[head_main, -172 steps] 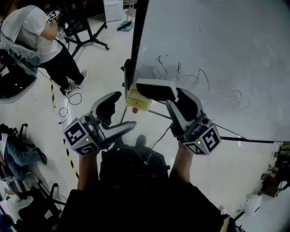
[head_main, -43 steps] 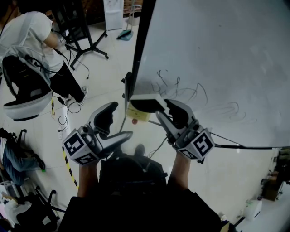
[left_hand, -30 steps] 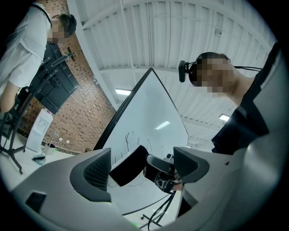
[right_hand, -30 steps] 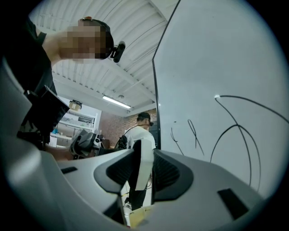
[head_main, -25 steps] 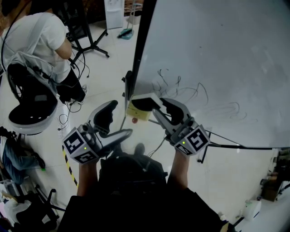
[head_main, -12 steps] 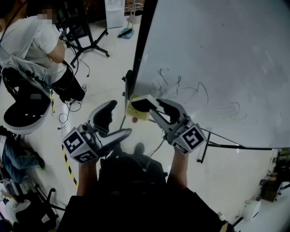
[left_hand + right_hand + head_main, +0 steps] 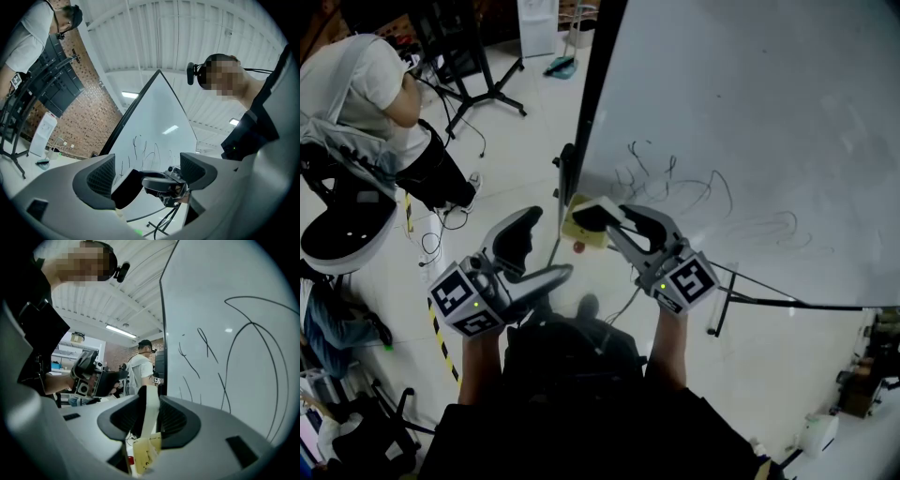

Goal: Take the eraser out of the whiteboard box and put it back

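At the whiteboard (image 7: 750, 112) edge, right hand-held gripper (image 7: 149, 405) clamps eraser (image 7: 587, 217).

I'm seeing the eraser (image 7: 149, 401) only edge-on, its lower end hiding between the right tool (image 7: 150, 414) pads. That tool is covering part of the box (image 7: 584, 237), whose inside I'm not making out. The whiteboard (image 7: 750, 122) is running off the top and right edges.

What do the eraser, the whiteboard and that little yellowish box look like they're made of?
The eraser, clamped in the right gripper, is a pale, smooth, matte slab with a dark underside: probably a plastic back on felt. The whiteboard is a glossy white panel that reflects ceiling lights, with a dark edge frame; its core can't be told. The box looks dull, yellowish and thin-walled, maybe card or plastic.
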The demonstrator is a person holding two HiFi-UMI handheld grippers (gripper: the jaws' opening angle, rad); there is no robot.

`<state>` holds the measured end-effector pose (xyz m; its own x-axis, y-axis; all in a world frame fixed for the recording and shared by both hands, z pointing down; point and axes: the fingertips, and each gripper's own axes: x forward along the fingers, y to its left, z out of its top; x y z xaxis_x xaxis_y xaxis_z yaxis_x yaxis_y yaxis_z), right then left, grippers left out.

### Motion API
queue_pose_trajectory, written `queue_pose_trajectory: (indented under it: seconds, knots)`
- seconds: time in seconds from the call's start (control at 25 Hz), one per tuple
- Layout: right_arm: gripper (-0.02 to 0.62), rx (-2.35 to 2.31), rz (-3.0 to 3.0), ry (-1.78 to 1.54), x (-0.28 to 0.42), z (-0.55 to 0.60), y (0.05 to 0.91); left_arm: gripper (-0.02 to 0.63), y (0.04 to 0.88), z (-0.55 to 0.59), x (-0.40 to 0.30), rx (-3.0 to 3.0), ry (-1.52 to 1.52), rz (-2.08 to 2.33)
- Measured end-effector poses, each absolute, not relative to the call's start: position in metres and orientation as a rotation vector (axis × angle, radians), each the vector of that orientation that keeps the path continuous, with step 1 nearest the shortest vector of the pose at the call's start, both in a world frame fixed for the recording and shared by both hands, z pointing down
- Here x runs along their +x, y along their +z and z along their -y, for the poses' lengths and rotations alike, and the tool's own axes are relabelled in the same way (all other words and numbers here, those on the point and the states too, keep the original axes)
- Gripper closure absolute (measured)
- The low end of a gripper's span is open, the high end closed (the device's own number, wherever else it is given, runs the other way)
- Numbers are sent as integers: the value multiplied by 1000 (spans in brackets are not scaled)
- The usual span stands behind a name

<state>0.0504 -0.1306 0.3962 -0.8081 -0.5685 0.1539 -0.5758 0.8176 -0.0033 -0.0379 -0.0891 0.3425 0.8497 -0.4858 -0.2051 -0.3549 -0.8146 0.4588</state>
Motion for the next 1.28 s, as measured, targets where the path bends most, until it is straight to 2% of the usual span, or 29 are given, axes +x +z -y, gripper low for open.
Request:
queue_pose_trajectory:
  seconds: [1.28]
  knots:
    - [443,799,2649,102,34,137,484,176,347,90,-39,2602,-423,629]
